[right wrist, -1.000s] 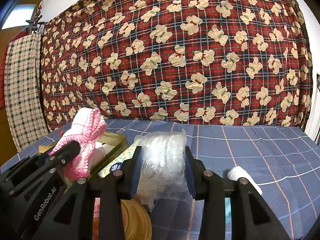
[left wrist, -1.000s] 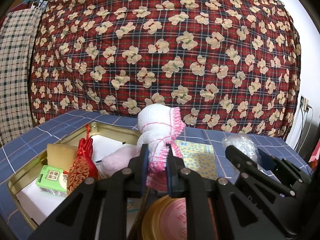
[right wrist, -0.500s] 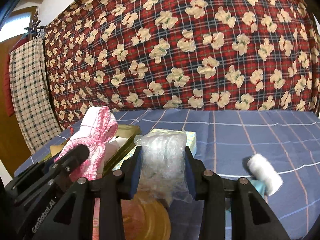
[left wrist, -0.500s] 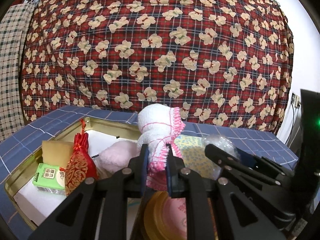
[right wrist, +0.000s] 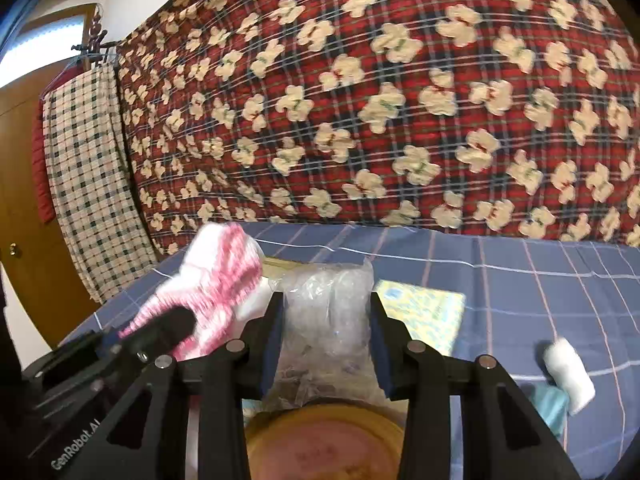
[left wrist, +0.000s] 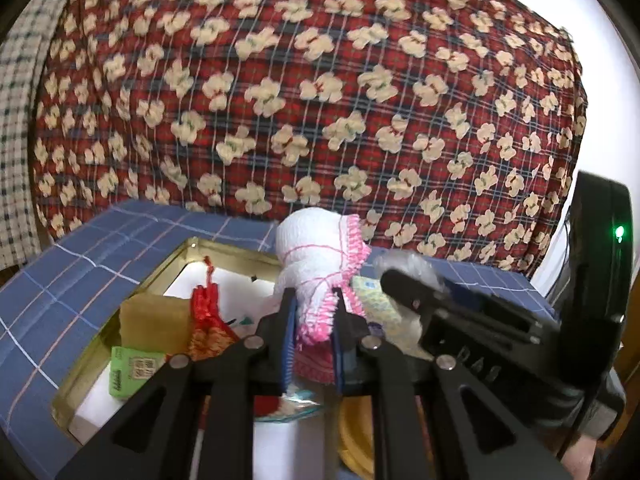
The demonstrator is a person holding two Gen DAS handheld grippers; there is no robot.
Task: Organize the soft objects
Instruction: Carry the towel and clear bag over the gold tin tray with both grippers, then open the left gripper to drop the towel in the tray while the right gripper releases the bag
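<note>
Blue checked cloth (right wrist: 520, 280) is covering the table, and nearest to us a round yellow-rimmed lid (right wrist: 324, 440) is sitting just below the right gripper (right wrist: 326, 340), which is clamping a crinkly clear plastic bag (right wrist: 326, 312) between its pads, lifted above the surface. Just to its left, the left gripper (left wrist: 316, 332) is pinching a white knitted cloth with pink trim (left wrist: 320, 264), holding it upright over the right edge of the gold-rimmed tray (left wrist: 168, 268). Inside that tray, a green packet (left wrist: 132, 372) is lying at the near left, a tan block (left wrist: 154, 320) is resting just behind it, and a red and gold pouch (left wrist: 206, 324) is standing beside them. Moving right, a yellow patterned packet (right wrist: 424, 316) is lying flat on the cloth just beyond the right gripper, and a small white roll (right wrist: 568, 376) is sitting well apart at the near right, touching something teal. Farther back, a red plaid drape with cream bears (right wrist: 380, 100) is filling the background, with a checked cloth (right wrist: 88, 176) hanging at the far left.
</note>
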